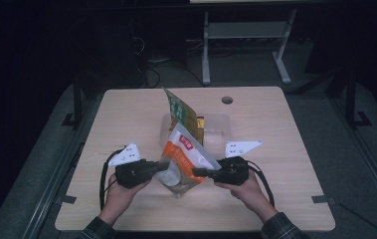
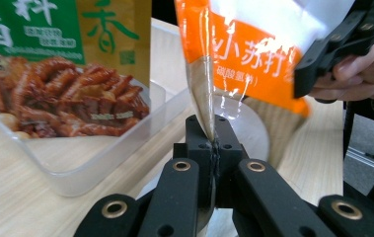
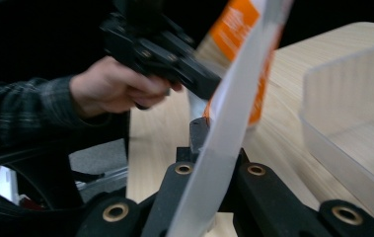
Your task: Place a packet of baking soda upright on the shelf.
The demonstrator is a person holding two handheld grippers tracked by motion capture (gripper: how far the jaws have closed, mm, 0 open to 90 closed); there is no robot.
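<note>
Orange-and-white pouch (image 1: pixel 182 162) stands near the front middle of the desk (image 1: pixel 275 134), its lower end at the desk surface, just in front of a clear plastic bin (image 1: pixel 216 124). It is gripped from both sides. The left claw (image 1: pixel 163 167) is clenched on the pouch's left edge; in the left gripper view the side seam of the pouch (image 2: pixel 239 54) runs down into the closed jaws of the left claw (image 2: pixel 213 148). The right claw (image 1: pixel 199 172) is clenched on the opposite edge; in the right gripper view the white strip of the pouch (image 3: pixel 229 123) passes between its closed jaws (image 3: pixel 202 148). A green-and-yellow food packet (image 1: pixel 181 112) stands upright in the bin, behind the pouch. Each claw is held by one of the person's hands, sleeves in dark plaid.
</note>
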